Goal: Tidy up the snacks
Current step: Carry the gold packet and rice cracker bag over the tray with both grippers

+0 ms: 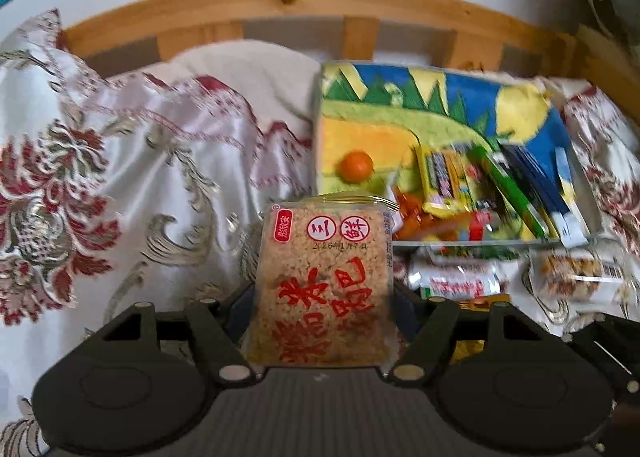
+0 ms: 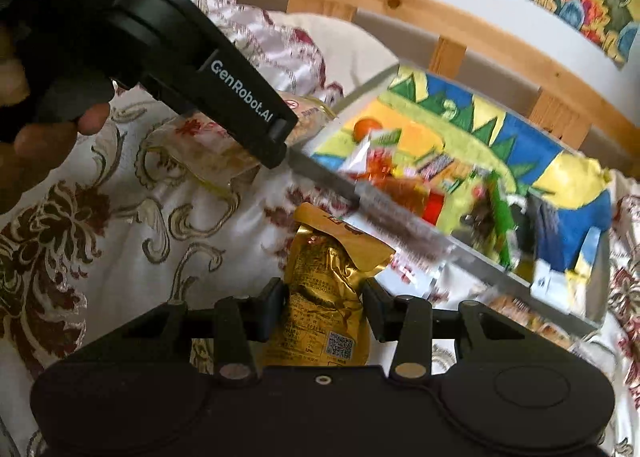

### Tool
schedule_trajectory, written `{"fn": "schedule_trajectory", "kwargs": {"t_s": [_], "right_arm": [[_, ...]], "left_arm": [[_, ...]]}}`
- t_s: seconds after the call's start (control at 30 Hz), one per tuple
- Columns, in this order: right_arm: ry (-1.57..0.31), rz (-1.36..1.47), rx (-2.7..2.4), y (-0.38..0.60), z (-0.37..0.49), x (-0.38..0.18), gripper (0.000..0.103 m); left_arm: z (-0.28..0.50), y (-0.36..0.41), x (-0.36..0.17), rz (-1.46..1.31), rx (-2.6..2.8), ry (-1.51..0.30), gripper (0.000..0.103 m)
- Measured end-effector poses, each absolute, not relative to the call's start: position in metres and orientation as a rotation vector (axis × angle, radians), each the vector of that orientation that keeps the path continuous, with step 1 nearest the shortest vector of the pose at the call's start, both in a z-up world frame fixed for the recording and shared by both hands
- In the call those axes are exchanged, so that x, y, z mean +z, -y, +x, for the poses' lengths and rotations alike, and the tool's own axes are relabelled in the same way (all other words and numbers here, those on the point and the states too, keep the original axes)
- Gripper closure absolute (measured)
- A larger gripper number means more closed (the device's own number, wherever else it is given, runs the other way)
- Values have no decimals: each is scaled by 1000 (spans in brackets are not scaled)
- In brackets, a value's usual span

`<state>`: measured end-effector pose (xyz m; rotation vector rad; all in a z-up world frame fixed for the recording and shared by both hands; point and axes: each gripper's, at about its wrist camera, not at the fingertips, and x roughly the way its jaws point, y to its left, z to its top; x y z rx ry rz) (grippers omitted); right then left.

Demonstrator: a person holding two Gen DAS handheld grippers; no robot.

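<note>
Behind the gold pouch [image 2: 324, 297], blurred snacks [image 2: 404, 181] defy identification

Both tools are matte black: the left tool [image 1: 320, 297] and right tool [image 2: 325, 299] show round housings, silver pivot screws and angled linkage arms. White "GenRobot.AI" lettering marks the left tool's side.

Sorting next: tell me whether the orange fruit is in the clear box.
In. The orange fruit lies on the colourful mat inside the clear box, behind its front wall.
</note>
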<state>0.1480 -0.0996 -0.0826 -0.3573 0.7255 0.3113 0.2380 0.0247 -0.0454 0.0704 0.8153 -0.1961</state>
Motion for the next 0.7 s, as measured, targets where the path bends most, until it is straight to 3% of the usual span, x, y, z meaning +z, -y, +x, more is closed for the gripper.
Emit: {"fn": "schedule_trajectory", "kwargs": {"t_s": [0.33,0.7], "right_arm": [[-595,-379,275,106,152,-61,58],[-499,-340,158,146,195,-41,58]], "left_arm": [[244,-19,-36,30,-126,-697,29],[302,-5,-29,-29,-81,-597,29]]}}
